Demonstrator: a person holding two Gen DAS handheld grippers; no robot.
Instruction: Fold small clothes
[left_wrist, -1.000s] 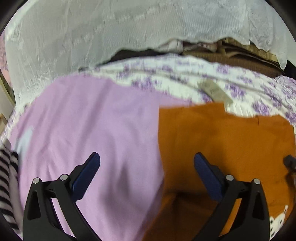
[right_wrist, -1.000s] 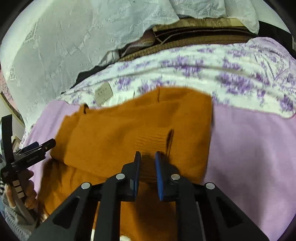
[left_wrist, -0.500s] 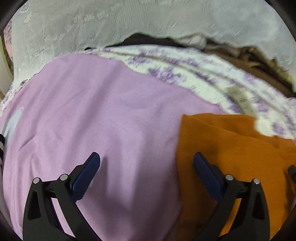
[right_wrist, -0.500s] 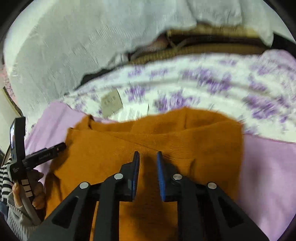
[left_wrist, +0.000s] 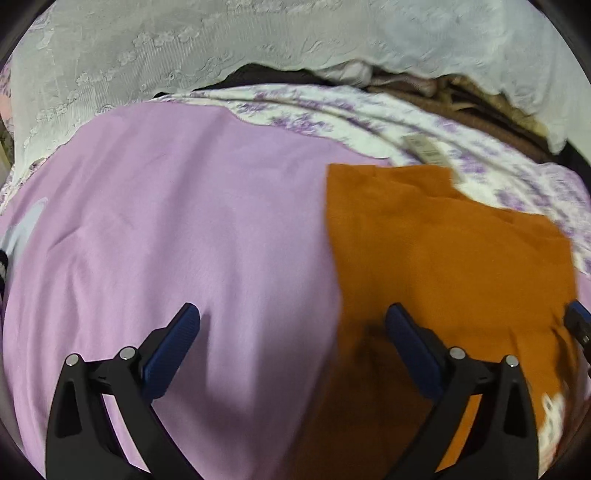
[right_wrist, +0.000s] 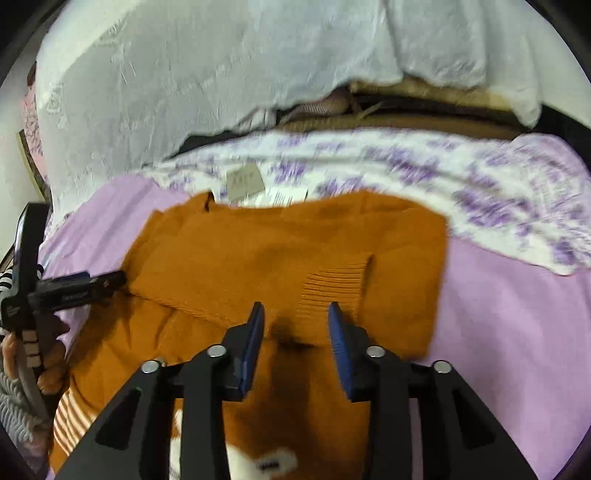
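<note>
Right gripper (right_wrist: 295, 325) has just been opening; jaws now part-spread, nothing pinched. The ribbed cuff (right_wrist: 334, 291) of the orange sweater (right_wrist: 258, 254) lies in the gap just ahead of the pads, loose on the fabric, sleeve folded across the body. Sweater lies flat on a lilac sheet (right_wrist: 509, 332), its card tag (right_wrist: 244, 181) at the far edge resting on a purple-flowered white cover (right_wrist: 424, 162). White patch and striped hem show at the near end.

Left gripper (left_wrist: 291, 332) spread wide, holding nothing, hovering over the sweater's left edge (left_wrist: 443, 266): one pad over the lilac sheet (left_wrist: 177, 229), the other over orange knit. Seen from the right camera, it sits at the sweater's left side, gripped by a hand (right_wrist: 44, 354). White lace cloth (left_wrist: 184, 48) behind.
</note>
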